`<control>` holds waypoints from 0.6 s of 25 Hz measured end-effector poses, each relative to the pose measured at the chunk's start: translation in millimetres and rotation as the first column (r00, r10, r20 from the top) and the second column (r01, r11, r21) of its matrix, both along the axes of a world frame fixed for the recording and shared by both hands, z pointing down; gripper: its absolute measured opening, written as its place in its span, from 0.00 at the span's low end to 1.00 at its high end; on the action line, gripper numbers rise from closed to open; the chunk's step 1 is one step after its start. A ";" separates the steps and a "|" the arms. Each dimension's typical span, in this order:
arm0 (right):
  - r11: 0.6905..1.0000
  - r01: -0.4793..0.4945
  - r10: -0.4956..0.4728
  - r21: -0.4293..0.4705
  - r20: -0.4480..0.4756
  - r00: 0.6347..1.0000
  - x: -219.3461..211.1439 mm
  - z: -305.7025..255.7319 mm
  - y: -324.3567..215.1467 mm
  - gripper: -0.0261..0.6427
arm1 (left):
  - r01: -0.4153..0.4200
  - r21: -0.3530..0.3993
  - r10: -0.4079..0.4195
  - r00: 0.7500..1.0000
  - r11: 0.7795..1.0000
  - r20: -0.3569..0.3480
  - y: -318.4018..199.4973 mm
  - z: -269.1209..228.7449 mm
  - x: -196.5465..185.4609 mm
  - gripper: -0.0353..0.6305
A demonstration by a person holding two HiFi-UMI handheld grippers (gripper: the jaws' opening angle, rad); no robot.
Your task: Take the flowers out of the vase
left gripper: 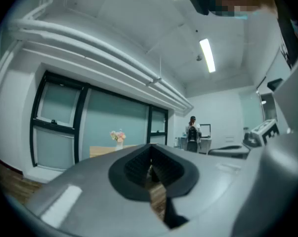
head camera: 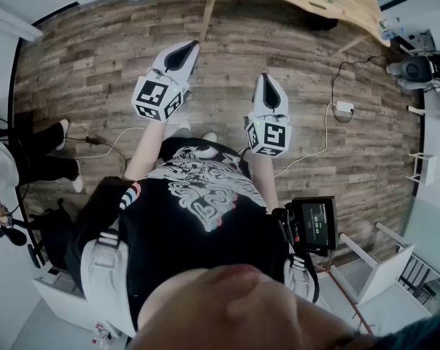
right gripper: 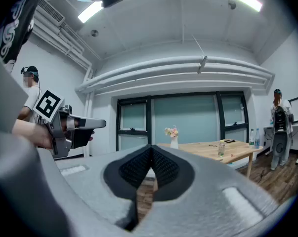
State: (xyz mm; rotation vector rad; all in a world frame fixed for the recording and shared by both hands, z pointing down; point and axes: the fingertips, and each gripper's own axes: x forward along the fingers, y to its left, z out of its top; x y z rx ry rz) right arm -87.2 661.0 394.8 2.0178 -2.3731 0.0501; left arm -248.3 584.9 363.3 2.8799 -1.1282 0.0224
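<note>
The flowers [right gripper: 172, 131] stand in their white vase [right gripper: 174, 142] on the wooden table [right gripper: 213, 151] by the big windows; they are pink and pale, and they are well away from me, across the wood floor [head camera: 95, 64]. In the left gripper view I can see them too, very small and far off.

My left gripper [head camera: 191, 47] is shut tight with nothing in it; my right gripper [head camera: 267, 79] is shut tight too, and it holds nothing. Both point out level in front of the body; neither one is near the vase.

I think the job has not really begun; the step now is just getting over to the table. Next I would need to come close and open one claw wide; then I would pinch the stems just above the mouth of the vase and lift straight up. The other claw could hold the vase so it does not tip; there is a small glass [right gripper: 221, 148] on the table as well, and I would keep clear of it.
</note>
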 end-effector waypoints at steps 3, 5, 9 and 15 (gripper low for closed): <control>1.000 0.001 -0.001 -0.004 -0.004 1.000 3.0 1.4 -1.8 0.04 | 0.051 0.044 -0.051 0.999 0.998 -0.002 -5.5 -5.6 -5.2 0.03; 1.000 -0.001 0.000 -0.004 -0.006 1.000 6.5 2.1 -3.0 0.04 | 0.070 0.057 -0.070 0.998 0.996 -0.002 -9.2 -6.6 -6.5 0.03; 1.000 -0.003 0.003 -0.007 -0.009 1.000 13.5 5.6 -3.6 0.04 | 0.084 0.058 -0.084 0.996 0.995 -0.002 -11.7 -2.5 -5.7 0.03; 1.000 0.004 -0.005 0.008 0.026 1.000 23.0 4.8 -9.1 0.04 | 0.094 0.056 -0.094 0.996 0.994 0.005 -16.4 3.5 0.0 0.03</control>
